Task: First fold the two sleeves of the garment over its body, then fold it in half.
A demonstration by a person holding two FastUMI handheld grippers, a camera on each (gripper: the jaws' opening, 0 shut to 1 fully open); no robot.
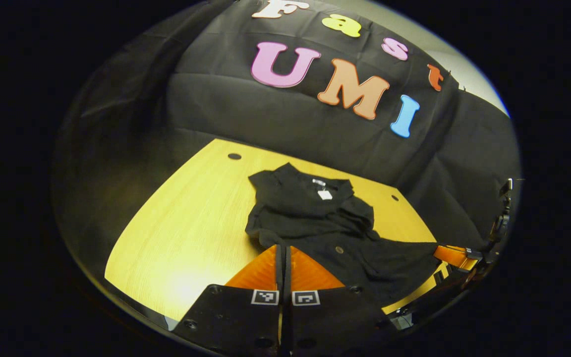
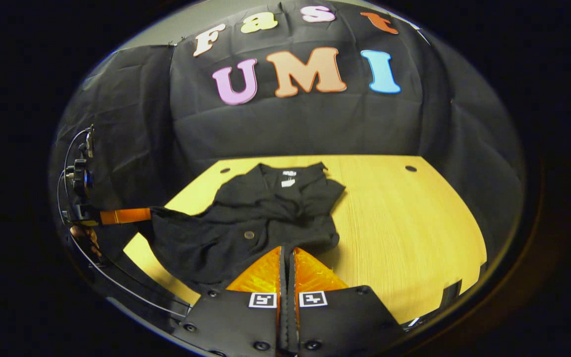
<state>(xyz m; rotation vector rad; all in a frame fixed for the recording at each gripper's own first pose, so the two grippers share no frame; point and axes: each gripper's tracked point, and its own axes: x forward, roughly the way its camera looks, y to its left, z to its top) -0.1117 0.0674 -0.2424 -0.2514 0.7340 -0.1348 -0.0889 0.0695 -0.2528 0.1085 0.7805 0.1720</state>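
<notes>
Yellow wooden table [image 1: 181, 223] before a black cloth wall, with a black garment [image 1: 315, 218] lying on it.

The tabletop shows fine straight grain and small dark round holes [image 1: 234, 156] near its far edge. The garment is soft, matte, creased cloth with a collar, a white tag [image 1: 324, 195] at the neck and a round button [image 2: 249, 234]; it lies crumpled near the table's middle, its near hem reaching the fingers. The left gripper [image 1: 283, 250] has its jaws pressed together at the hem; whether they pinch cloth is hard to tell. The right gripper [image 2: 288, 253] also has closed jaws at the hem edge.
</notes>
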